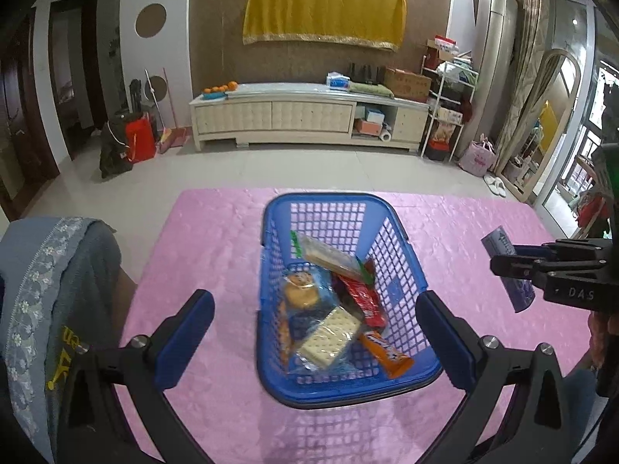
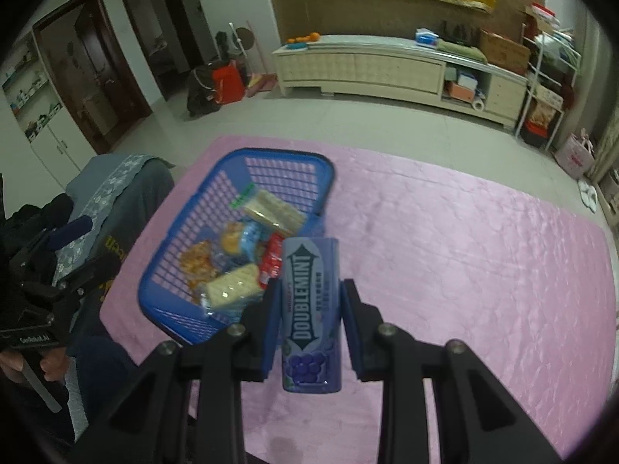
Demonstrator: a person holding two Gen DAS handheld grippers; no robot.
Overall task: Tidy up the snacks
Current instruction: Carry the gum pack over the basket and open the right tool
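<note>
The right gripper point(image 2: 310, 315) is clenched on a purple Doublemint gum box point(image 2: 311, 311), its two blue pads pressed against the box's long sides, the box standing roughly along the line of the fingers with the grape picture at its near end. From the left wrist view the same right gripper point(image 1: 503, 265) shows at the right edge, above the pink cloth, with the gum box point(image 1: 507, 270) sticking out of it and clear of the cloth. The left gripper point(image 1: 315, 342) stands released with its jaws wide apart, and nothing is between its blue pads; it hangs over the near end of the blue basket point(image 1: 278, 208). The basket rests on the worktop point(image 1: 216, 239) (covered by the pink cloth), toward its left side, and the gum box is to the right of it, outside it. Inside the basket lie a packet of pale crackers point(image 1: 330, 334), a blue cookie packet point(image 1: 303, 290), a red wrapper point(image 1: 361, 297), an orange bar point(image 1: 387, 353) and a long wafer pack with a green edge point(image 1: 329, 253). A grey garment with a flowered lace band point(image 1: 46, 290) sits at the left edge of the worktop. Beyond the far edge are a tiled floor and a low cream cabinet point(image 1: 305, 116) under a yellow cloth point(image 1: 323, 9) on the wall.
</note>
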